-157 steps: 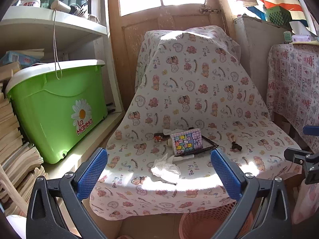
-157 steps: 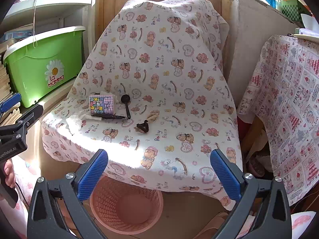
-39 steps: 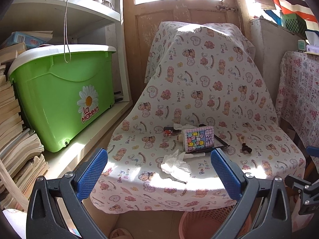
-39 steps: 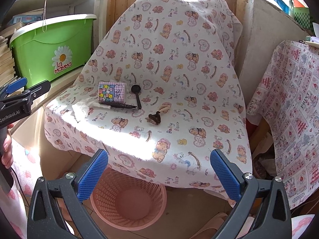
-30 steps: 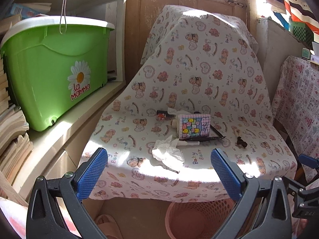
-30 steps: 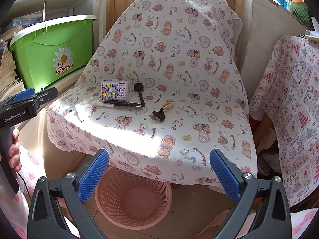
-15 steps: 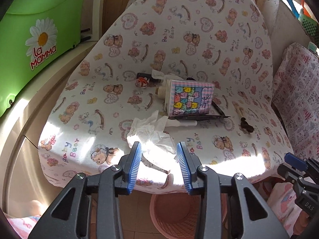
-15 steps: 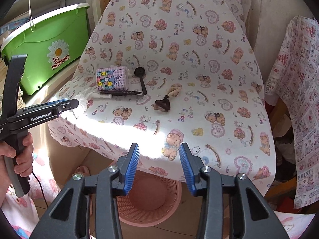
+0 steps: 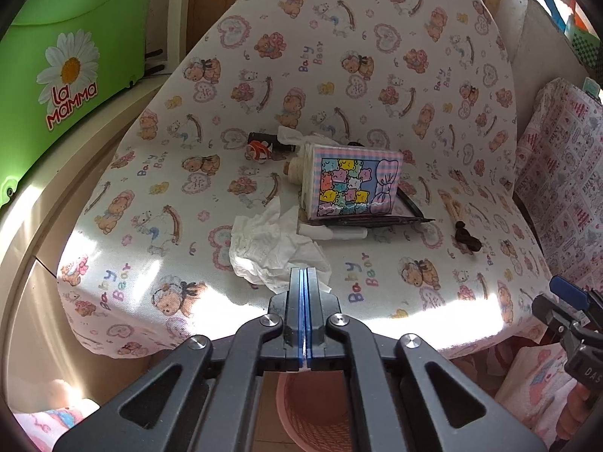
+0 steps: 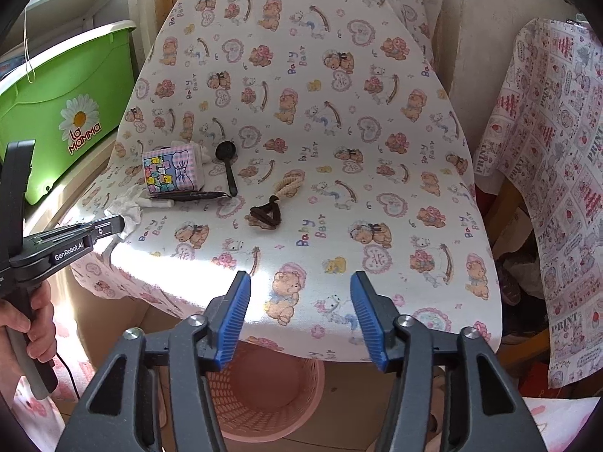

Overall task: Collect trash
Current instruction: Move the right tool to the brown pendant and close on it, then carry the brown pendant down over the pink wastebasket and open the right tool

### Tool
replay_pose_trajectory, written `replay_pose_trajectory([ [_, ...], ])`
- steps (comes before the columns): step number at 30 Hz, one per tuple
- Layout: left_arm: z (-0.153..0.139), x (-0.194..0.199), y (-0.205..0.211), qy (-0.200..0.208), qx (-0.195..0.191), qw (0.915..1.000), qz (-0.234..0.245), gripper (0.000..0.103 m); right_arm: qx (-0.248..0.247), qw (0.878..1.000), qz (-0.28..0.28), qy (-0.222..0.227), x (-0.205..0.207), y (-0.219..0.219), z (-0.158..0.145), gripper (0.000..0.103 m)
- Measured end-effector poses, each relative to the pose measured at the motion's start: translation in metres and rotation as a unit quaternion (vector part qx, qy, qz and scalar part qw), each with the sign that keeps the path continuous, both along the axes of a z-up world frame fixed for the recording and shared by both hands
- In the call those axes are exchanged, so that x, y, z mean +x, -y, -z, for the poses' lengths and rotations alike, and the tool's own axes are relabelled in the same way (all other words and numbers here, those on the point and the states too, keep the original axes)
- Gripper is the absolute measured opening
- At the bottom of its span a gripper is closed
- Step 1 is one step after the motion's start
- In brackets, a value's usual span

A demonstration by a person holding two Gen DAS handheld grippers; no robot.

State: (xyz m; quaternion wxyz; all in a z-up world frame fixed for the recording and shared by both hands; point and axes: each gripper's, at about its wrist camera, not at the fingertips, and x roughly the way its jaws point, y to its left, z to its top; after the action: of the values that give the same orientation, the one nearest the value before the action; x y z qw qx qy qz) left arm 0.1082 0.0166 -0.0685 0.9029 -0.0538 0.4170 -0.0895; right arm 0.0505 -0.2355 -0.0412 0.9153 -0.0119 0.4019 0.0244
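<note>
A crumpled white tissue (image 9: 271, 245) lies near the front of the bear-print chair seat (image 9: 169, 188). My left gripper (image 9: 303, 277) is shut, its tips pinching the tissue's near edge; the right wrist view shows that gripper (image 10: 118, 223) at the tissue (image 10: 128, 205) too. Behind it stand a pastel tissue pack (image 9: 354, 184), a white tube (image 9: 331, 232), a black spoon (image 10: 228, 167) and a brown knotted piece (image 10: 265, 216). My right gripper (image 10: 299, 316) hovers over the seat's front edge, its jaws opening with nothing between them. A pink basket (image 10: 264, 395) stands below.
A green lidded bin (image 9: 75, 56) sits on the shelf at the left. A table with a printed cloth (image 10: 546, 150) stands at the right. A person's hand (image 10: 22, 324) holds the left gripper's handle. A small red-and-white item (image 9: 260, 150) lies at the back of the seat.
My left gripper came down toward the tissue and closed from wide open to fully shut. The right gripper drew nearer the seat, narrowed its jaws, then widened them again.
</note>
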Motion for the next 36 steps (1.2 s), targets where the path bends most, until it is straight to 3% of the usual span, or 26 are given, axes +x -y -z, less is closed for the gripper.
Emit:
replay_pose_trajectory([
  [1, -0.004, -0.002, -0.003, 0.003, -0.008, 1.0, -0.002, 0.0, -0.002, 1.0, 0.0, 0.002, -0.001, -0.001, -0.001, 0.077],
  [8, -0.017, -0.011, -0.012, 0.009, -0.027, 0.9996, 0.003, 0.0, -0.002, 1.0, -0.013, 0.019, 0.018, -0.005, -0.012, 0.079],
  [12, -0.015, -0.017, -0.006, 0.01, -0.012, 0.9999, 0.005, 0.0, 0.022, 0.999, -0.016, 0.021, 0.046, -0.011, -0.009, 0.079],
  [14, -0.014, -0.019, -0.002, 0.014, 0.008, 0.9999, 0.005, 0.0, 0.03, 0.999, -0.022, 0.015, 0.059, -0.017, -0.001, 0.071],
  [16, -0.013, -0.02, 0.001, 0.015, 0.028, 0.9995, 0.003, 0.0, 0.029, 0.999, -0.033, 0.001, 0.071, -0.023, 0.011, 0.057],
  [20, -0.017, -0.021, 0.003, 0.022, 0.024, 0.9994, 0.01, 0.0, 0.035, 0.999, -0.034, -0.009, 0.082, -0.028, 0.026, 0.045],
  [23, -0.019, -0.02, 0.003, 0.026, 0.018, 0.9995, 0.009, 0.0, 0.024, 0.999, -0.037, -0.007, 0.086, -0.032, 0.033, 0.029],
  [25, -0.018, -0.02, 0.002, 0.026, 0.016, 0.9995, 0.004, 0.0, 0.029, 0.999, -0.04, -0.016, 0.087, -0.032, 0.035, 0.012],
  [27, -0.017, -0.019, 0.0, 0.023, 0.011, 0.9997, 0.001, 0.0, 0.027, 0.999, -0.036, -0.011, 0.083, -0.032, 0.033, 0.008],
  [33, -0.026, -0.027, -0.003, 0.026, -0.005, 0.9996, 0.001, 0.0, 0.029, 0.999, -0.034, 0.015, 0.057, -0.028, 0.012, 0.007],
  [36, -0.033, -0.036, 0.003, 0.015, 0.016, 0.9997, 0.011, 0.0, 0.048, 0.998, -0.049, 0.014, 0.04, -0.023, 0.0, 0.007],
])
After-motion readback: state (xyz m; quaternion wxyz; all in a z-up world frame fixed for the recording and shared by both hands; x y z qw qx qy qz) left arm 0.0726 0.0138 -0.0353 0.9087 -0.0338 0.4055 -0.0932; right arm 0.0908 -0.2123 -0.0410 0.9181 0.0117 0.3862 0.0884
